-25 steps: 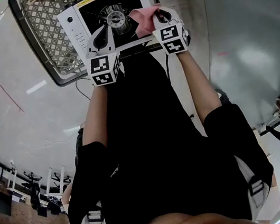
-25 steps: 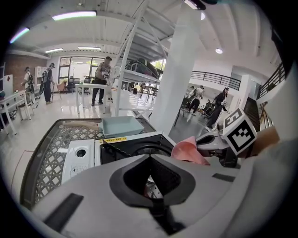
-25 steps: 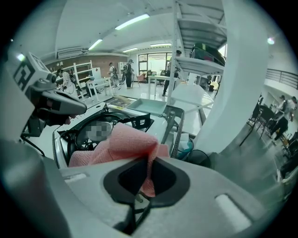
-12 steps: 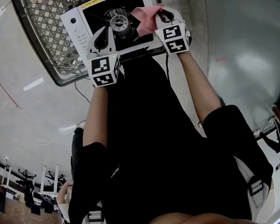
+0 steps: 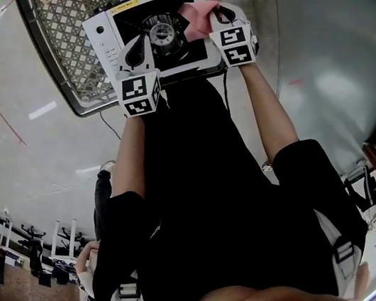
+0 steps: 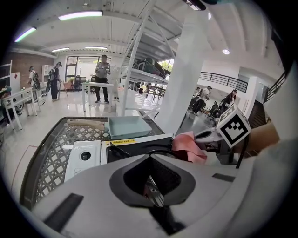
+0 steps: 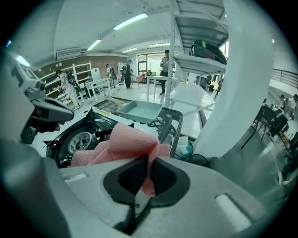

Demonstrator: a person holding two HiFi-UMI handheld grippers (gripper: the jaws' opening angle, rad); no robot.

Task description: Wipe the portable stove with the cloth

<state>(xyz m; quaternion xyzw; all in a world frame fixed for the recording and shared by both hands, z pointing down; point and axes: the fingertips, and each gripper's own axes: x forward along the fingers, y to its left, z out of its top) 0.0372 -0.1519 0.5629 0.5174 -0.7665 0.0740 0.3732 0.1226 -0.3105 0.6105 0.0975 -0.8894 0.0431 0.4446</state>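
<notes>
Shirt [image 5: 211, 200]: black, short-sleeved.
Hip straps [image 5: 128, 291]: black, buckled, laid over pale fabric.
Left gripper [image 5: 139, 46]: pale grey shell, black-lined throat.
Right gripper [image 5: 216, 17]: shaped alike.
Marker cubes [image 5: 139, 96]: white, printed with black squares; one is fitted per gripper.

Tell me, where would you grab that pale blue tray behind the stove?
Probably by its raised rim, from above. The tray lies flat on the mesh cart behind the stove and looks too broad to span, so one jaw goes inside the thin wall and one outside.
</notes>
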